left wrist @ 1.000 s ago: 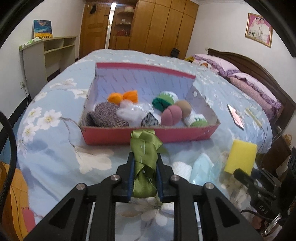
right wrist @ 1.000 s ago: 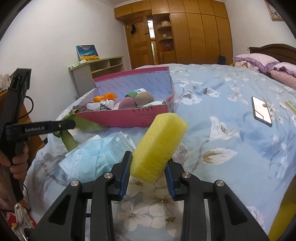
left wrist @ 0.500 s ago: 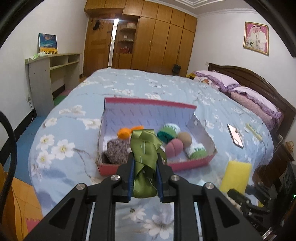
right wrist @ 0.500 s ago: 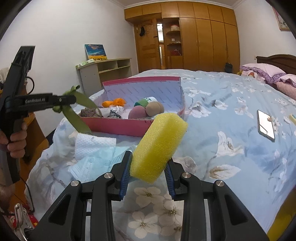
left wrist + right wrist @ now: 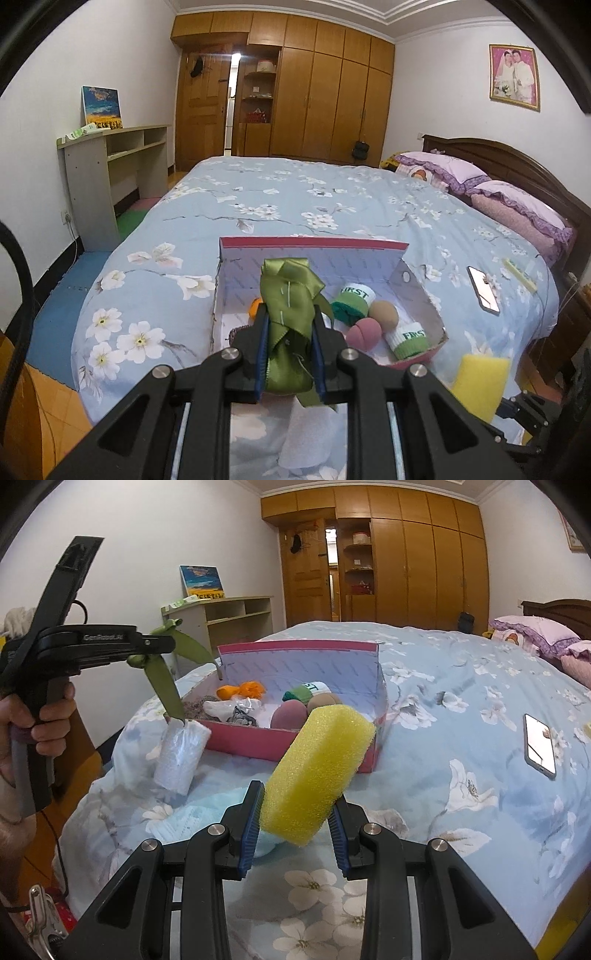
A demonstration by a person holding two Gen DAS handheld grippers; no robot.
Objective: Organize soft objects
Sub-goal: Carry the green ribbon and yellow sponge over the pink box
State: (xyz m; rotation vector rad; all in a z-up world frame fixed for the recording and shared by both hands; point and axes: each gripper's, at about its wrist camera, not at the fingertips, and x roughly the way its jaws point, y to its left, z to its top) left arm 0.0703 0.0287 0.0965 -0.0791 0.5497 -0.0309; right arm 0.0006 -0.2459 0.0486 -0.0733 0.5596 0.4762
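My left gripper [image 5: 290,332] is shut on a green ribbon bow [image 5: 291,295], held in the air in front of the near wall of the pink cardboard box [image 5: 314,242]. In the right wrist view the left gripper [image 5: 162,644] hangs left of the box [image 5: 295,646], and the ribbon tails [image 5: 164,683] dangle down to a white roll [image 5: 183,753]. My right gripper [image 5: 297,805] is shut on a yellow sponge [image 5: 317,768], above the bed and short of the box. The box holds orange yarn [image 5: 242,690], rolled socks [image 5: 354,299], a pink ball [image 5: 364,332] and a tan ball [image 5: 384,312].
Light blue face masks [image 5: 192,819] lie on the flowered bedspread under the right gripper. A phone [image 5: 539,746] lies to the right of the box. Pillows [image 5: 443,170] and a headboard are far right, a grey shelf desk [image 5: 103,173] stands left of the bed, and wardrobes line the back wall.
The left gripper has risen with the ribbon, so the box now sits lower and smaller in its view. The right gripper still holds the sponge and has shifted only slightly.
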